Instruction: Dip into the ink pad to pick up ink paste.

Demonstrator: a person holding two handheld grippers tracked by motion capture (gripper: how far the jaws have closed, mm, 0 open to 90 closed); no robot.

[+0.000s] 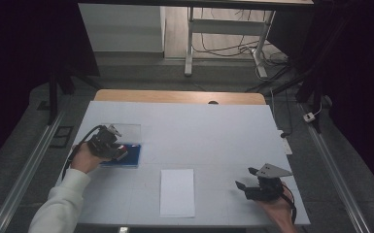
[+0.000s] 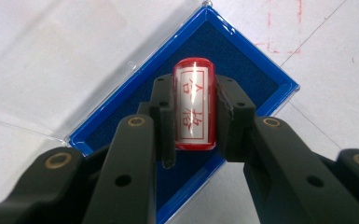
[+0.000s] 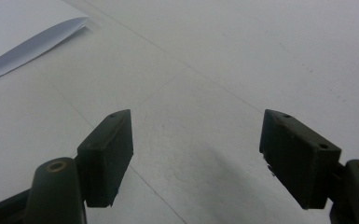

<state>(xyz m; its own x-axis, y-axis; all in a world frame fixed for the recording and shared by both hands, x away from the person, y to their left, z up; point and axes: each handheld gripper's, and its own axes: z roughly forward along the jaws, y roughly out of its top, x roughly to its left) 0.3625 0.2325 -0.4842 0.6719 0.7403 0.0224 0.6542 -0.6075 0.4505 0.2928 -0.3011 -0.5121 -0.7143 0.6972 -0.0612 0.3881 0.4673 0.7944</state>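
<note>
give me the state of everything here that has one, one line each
left gripper: shut on the red stamp, over the blue case
red stamp: clamped between the jaws, label facing the camera
blue case: open, clear lid folded back flat on the table
right gripper: open, holding nothing, above bare table
sheet of paper: lying flat, untouched

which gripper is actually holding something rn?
The left gripper: its jaws clamp a red stamp above the blue ink pad case. The right gripper is open, nothing between its jaws.
</note>
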